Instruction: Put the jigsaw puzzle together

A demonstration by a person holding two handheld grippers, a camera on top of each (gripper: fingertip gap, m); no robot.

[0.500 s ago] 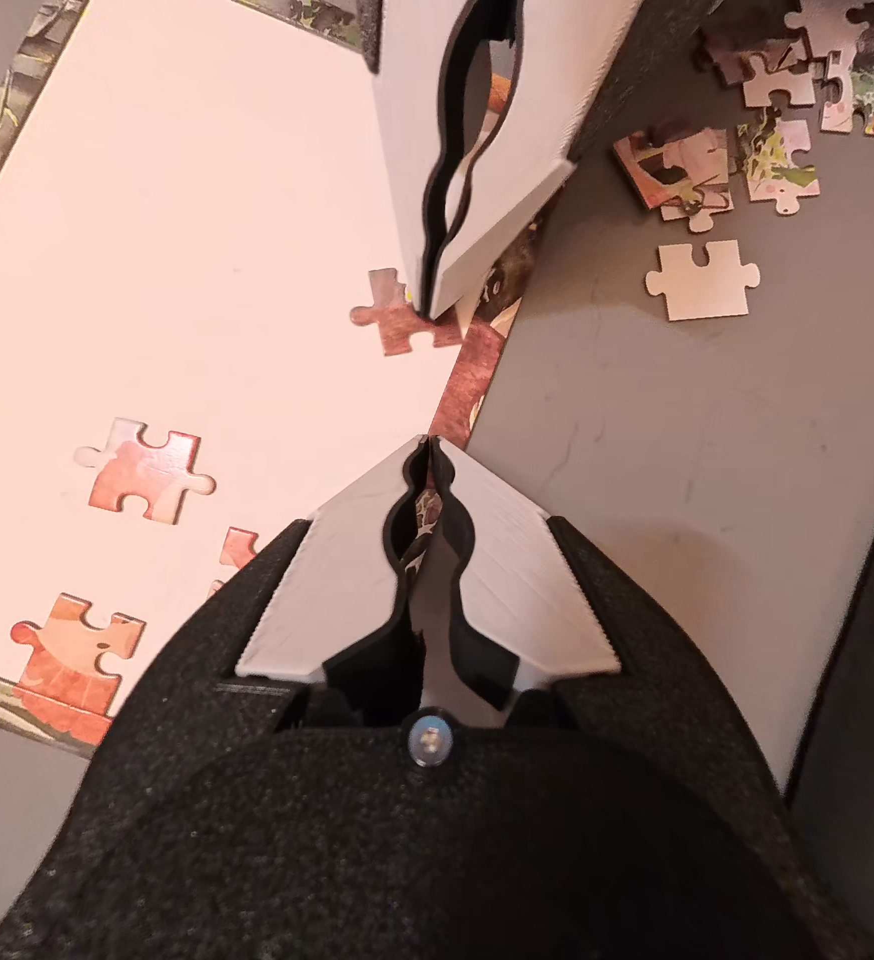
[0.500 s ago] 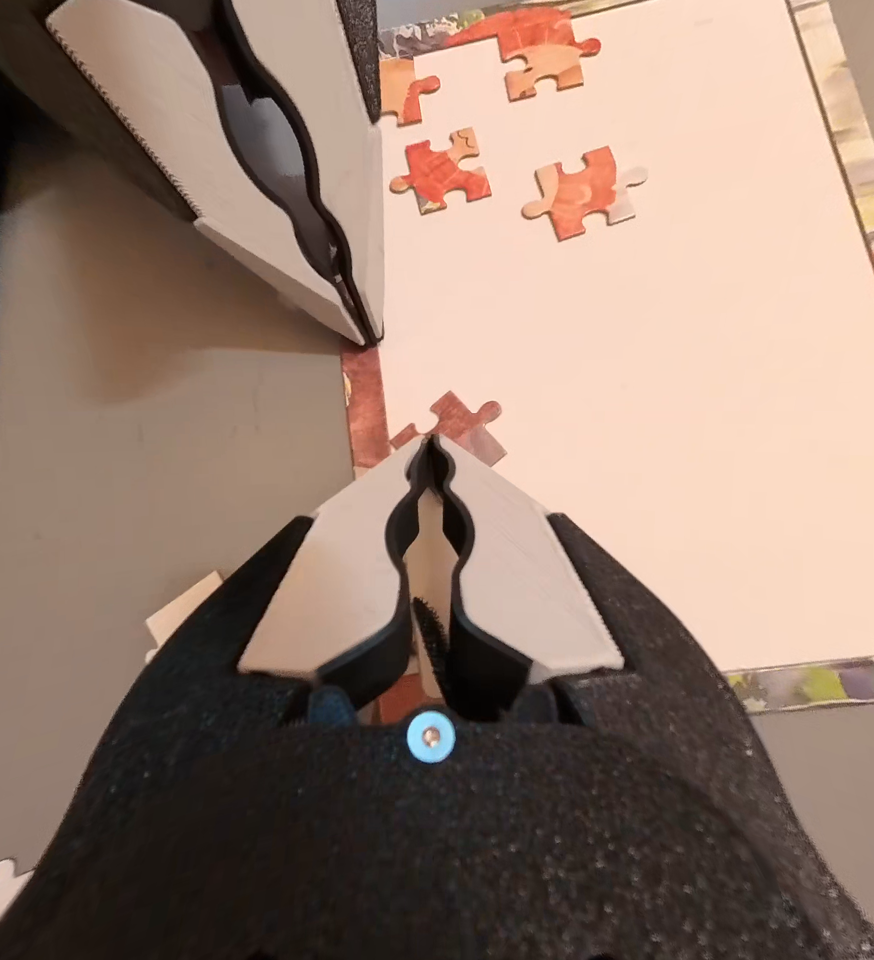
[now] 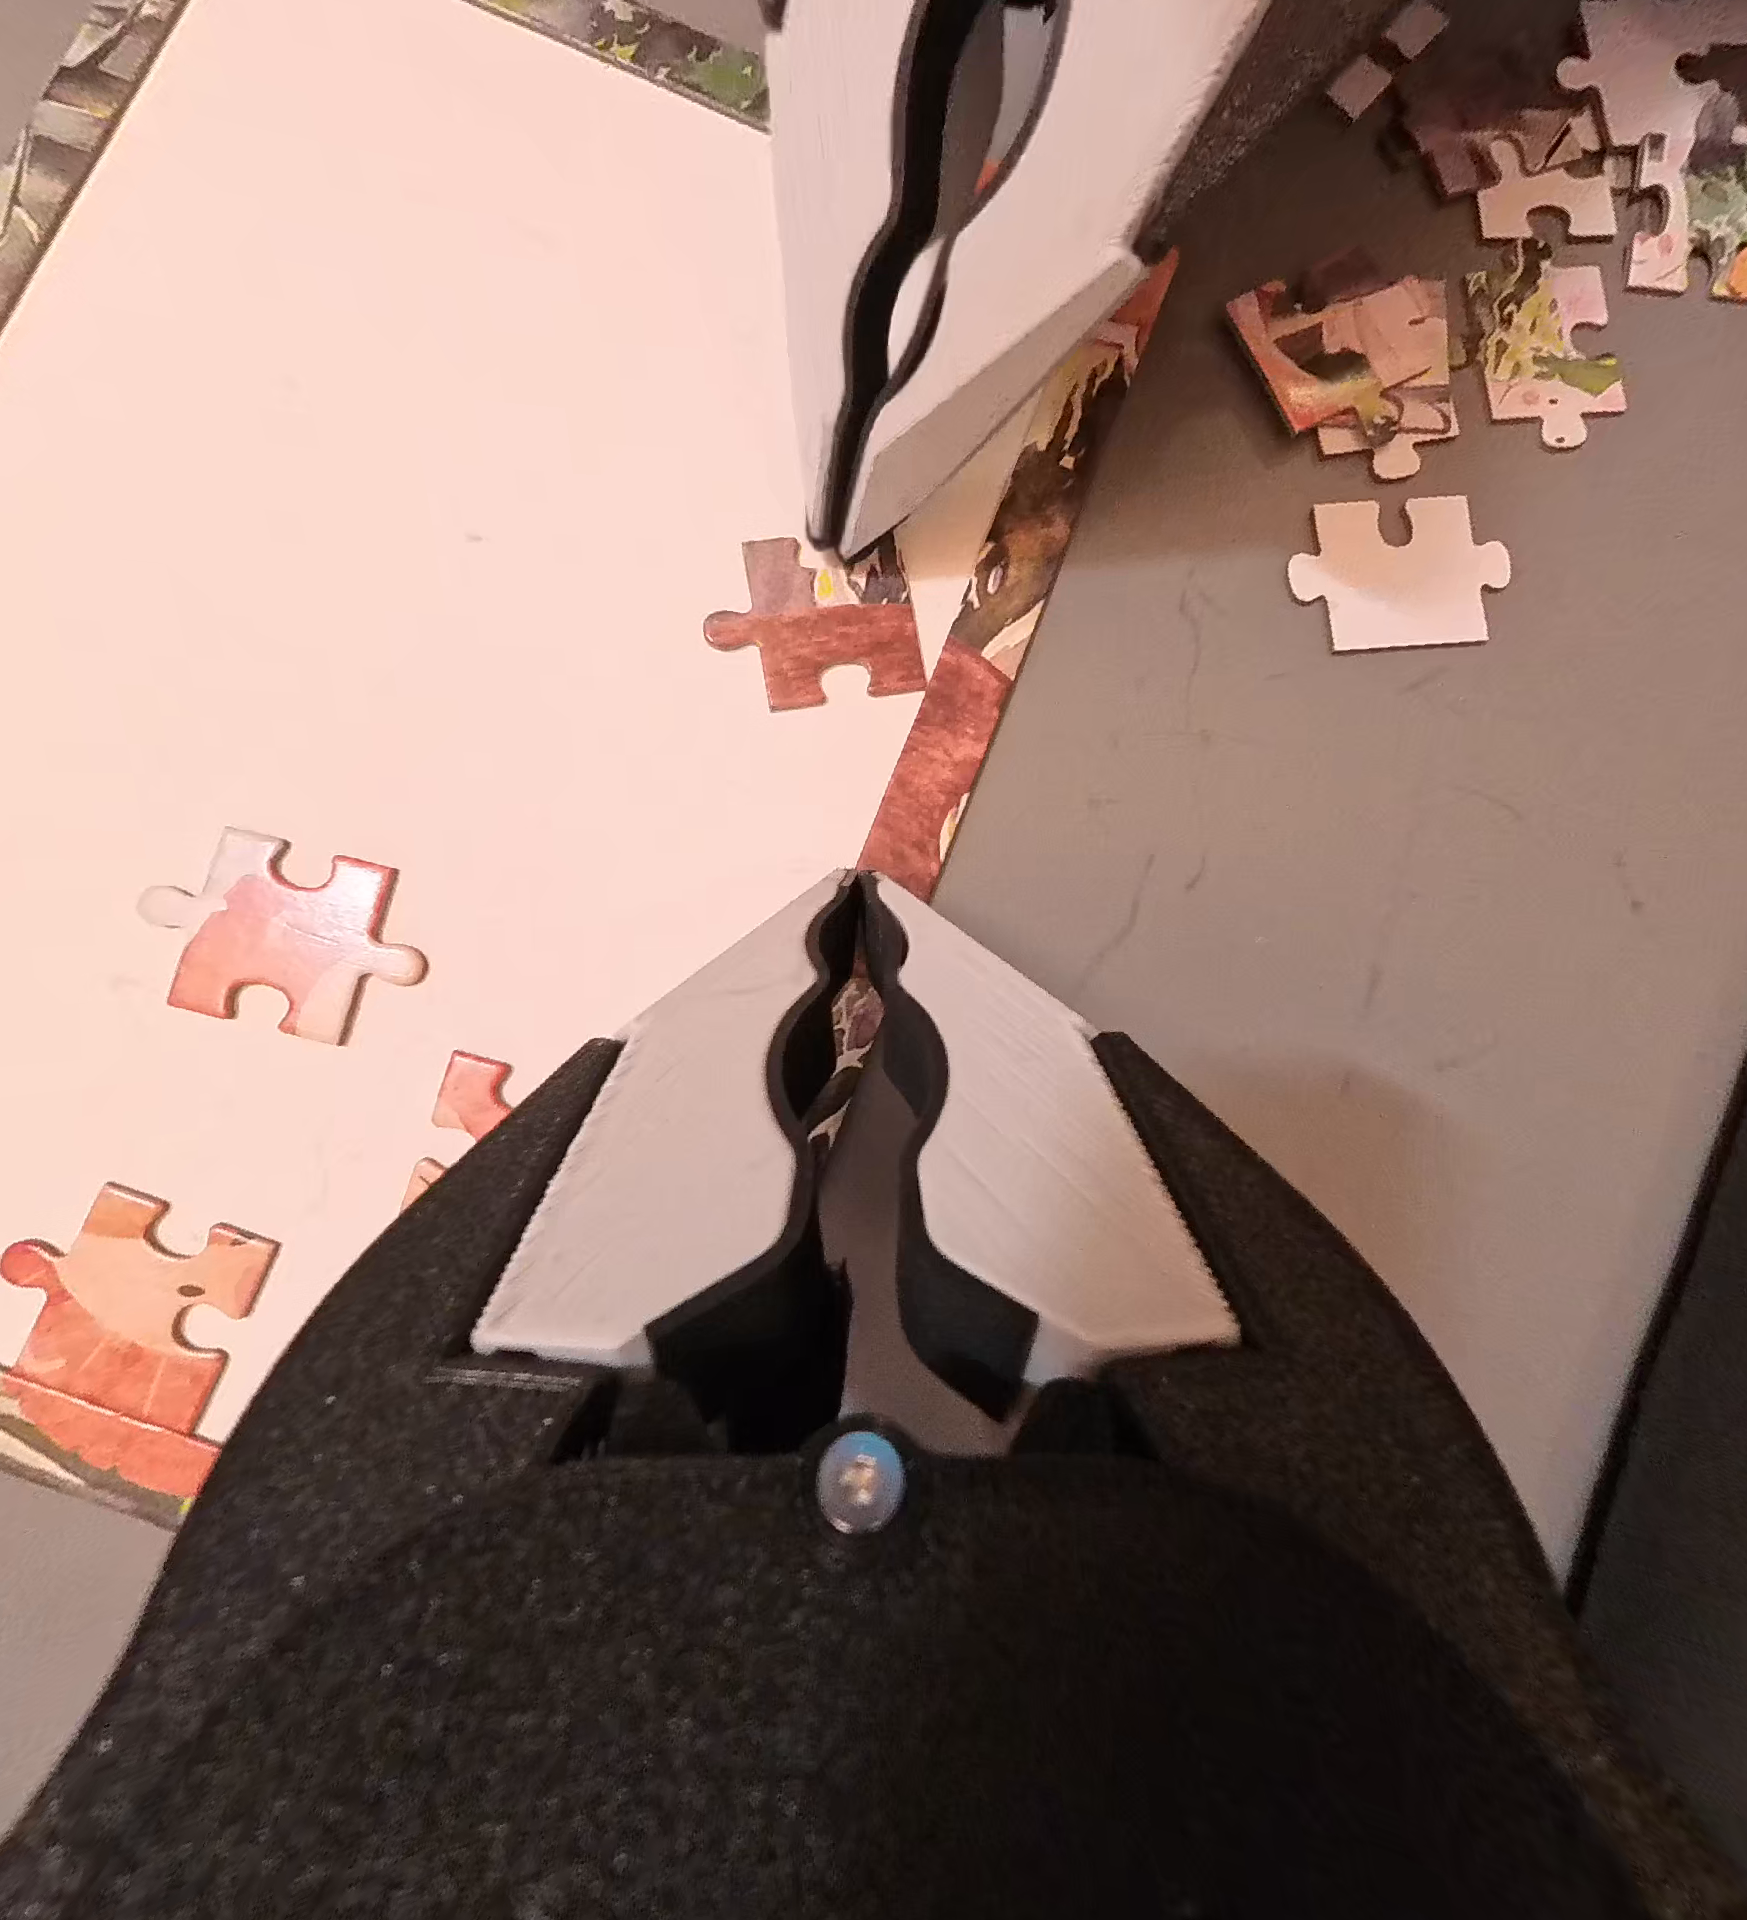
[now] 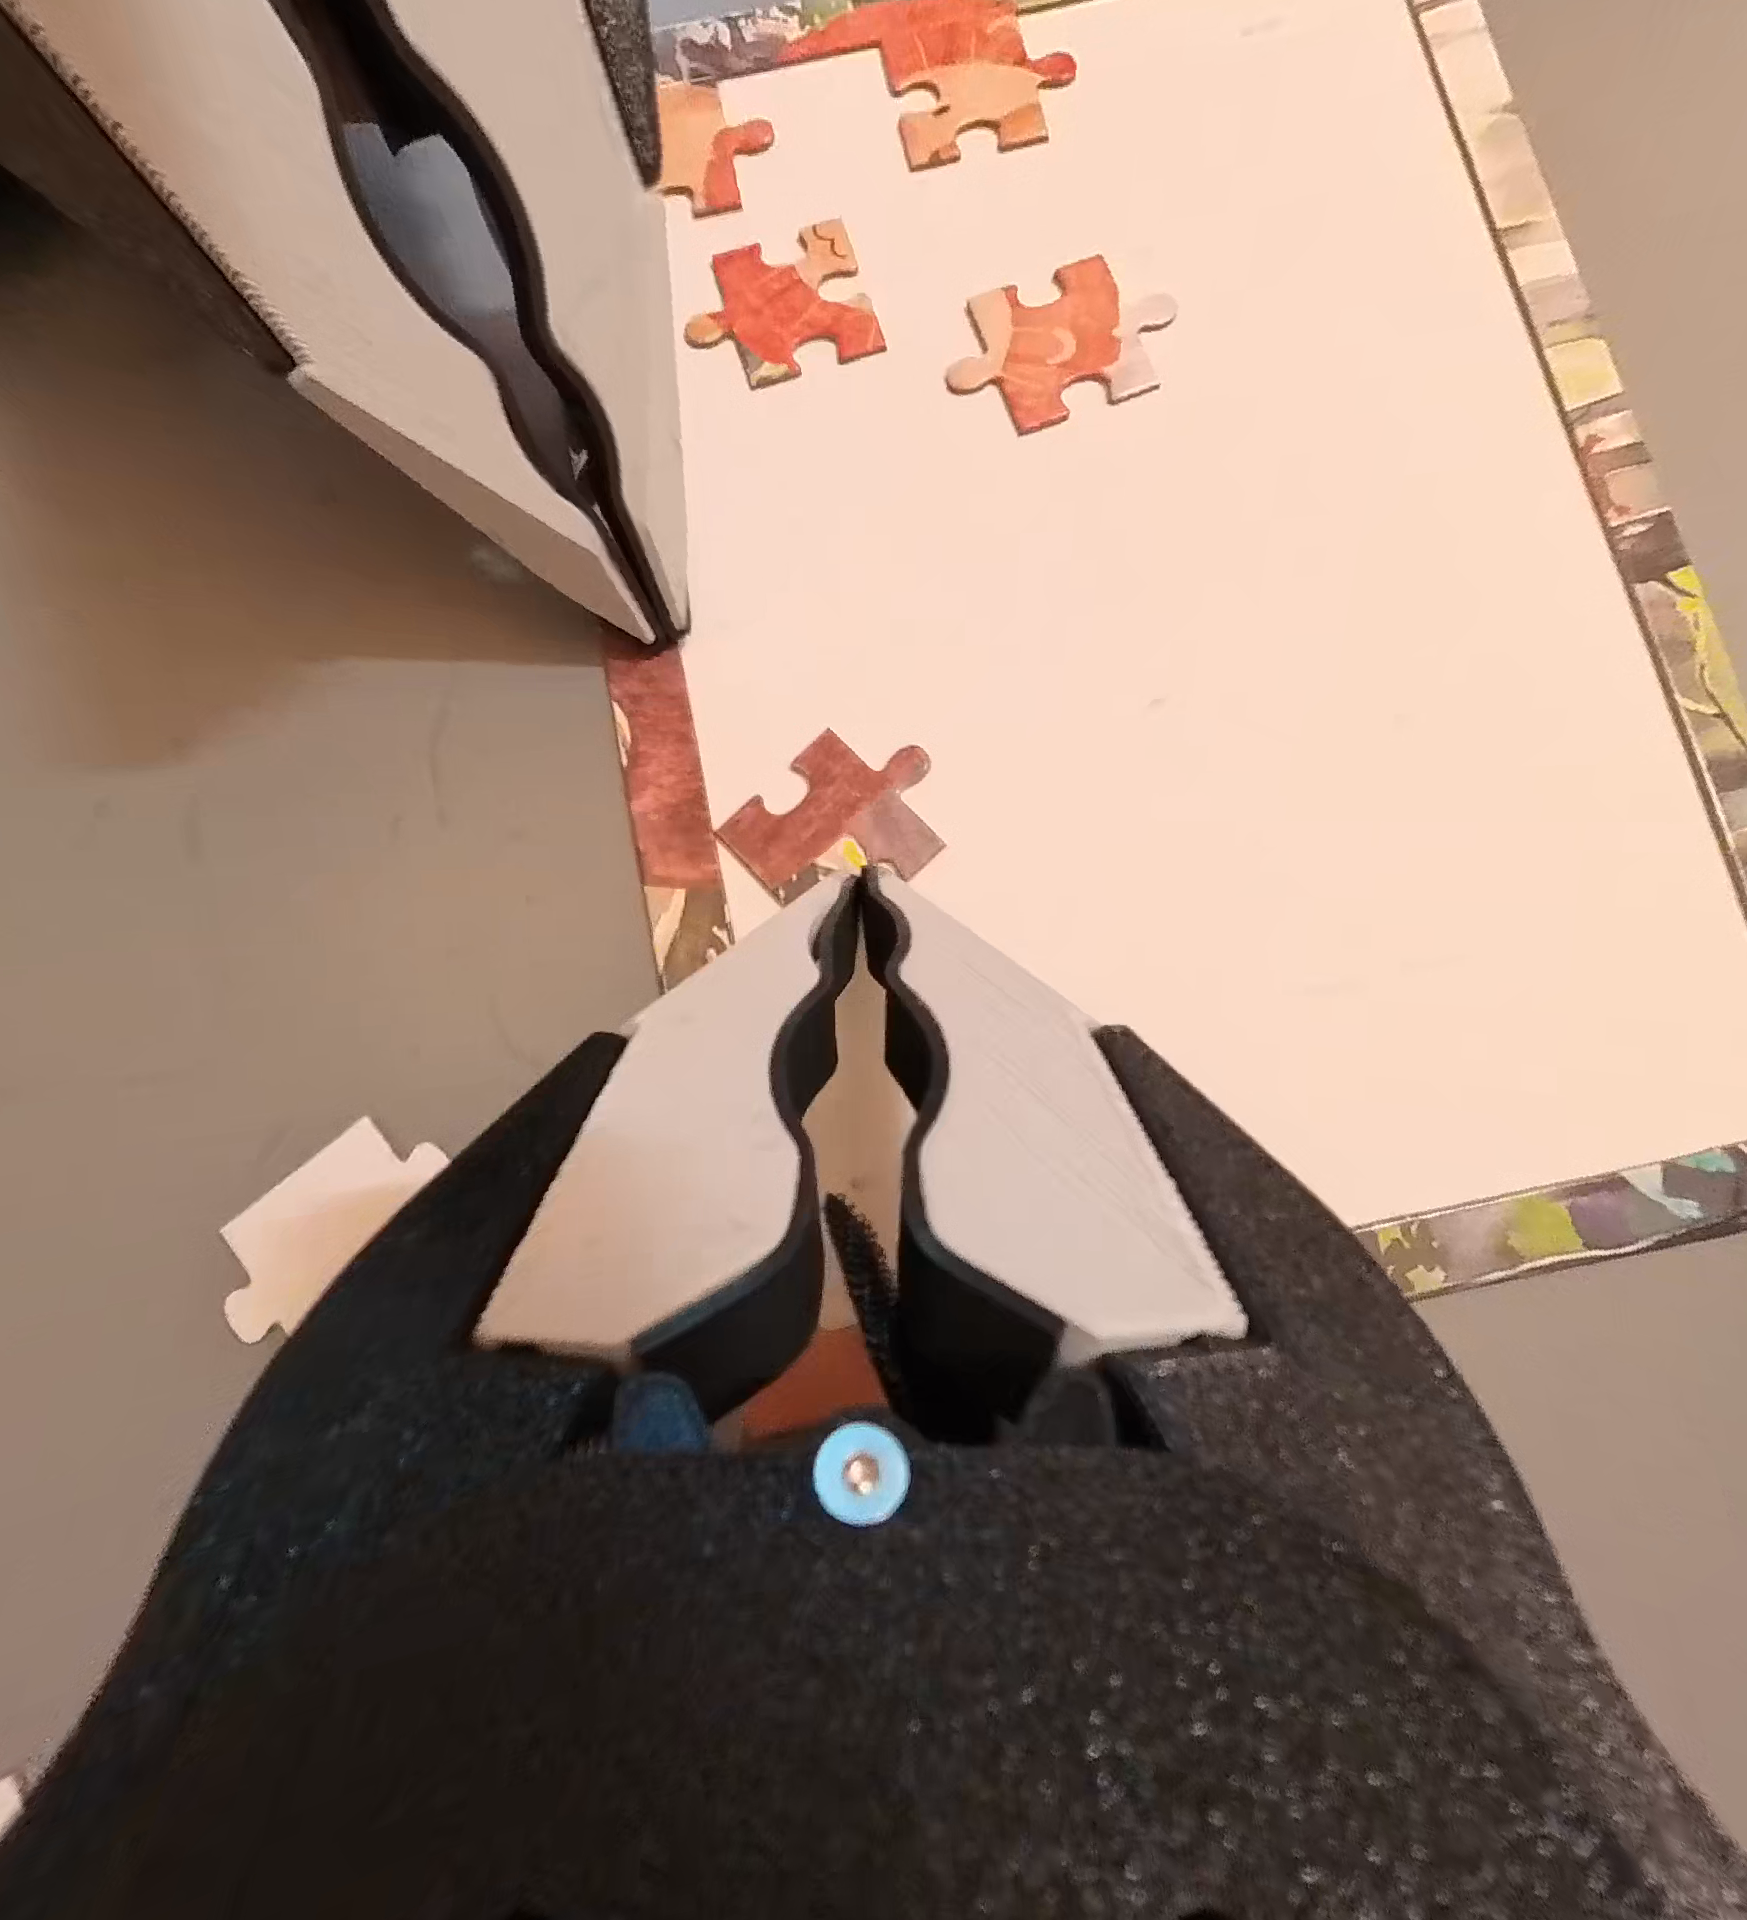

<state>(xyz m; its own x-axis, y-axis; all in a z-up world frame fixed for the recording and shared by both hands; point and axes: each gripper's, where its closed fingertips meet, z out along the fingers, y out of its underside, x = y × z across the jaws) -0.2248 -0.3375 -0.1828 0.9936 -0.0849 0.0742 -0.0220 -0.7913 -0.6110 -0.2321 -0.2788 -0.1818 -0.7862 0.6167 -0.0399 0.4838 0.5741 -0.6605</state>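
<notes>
A white puzzle tray (image 3: 381,416) with a printed border (image 3: 936,769) lies on a grey table. A brown puzzle piece (image 3: 827,634) lies flat on it beside the border. My right gripper (image 4: 861,881) is shut, and its tips touch the near corner of that piece (image 4: 827,810). It also shows from above in the left wrist view (image 3: 827,540). My left gripper (image 3: 856,883) is shut and empty, with its tips down at the border strip. It shows in the right wrist view (image 4: 666,629). Several orange pieces (image 4: 796,307) lie loose on the tray.
A pile of loose pieces (image 3: 1575,208) lies on the grey table (image 3: 1264,935) beside the tray, with one face-down white piece (image 3: 1399,571) nearer. Another face-down piece (image 4: 318,1236) lies by my right gripper. A dark edge (image 3: 1731,1351) bounds the table. There is about 7 cm between the tips of the two grippers.
My right gripper has drawn back a little, so more of the brown piece shows beyond its tips. My left gripper has barely moved.
</notes>
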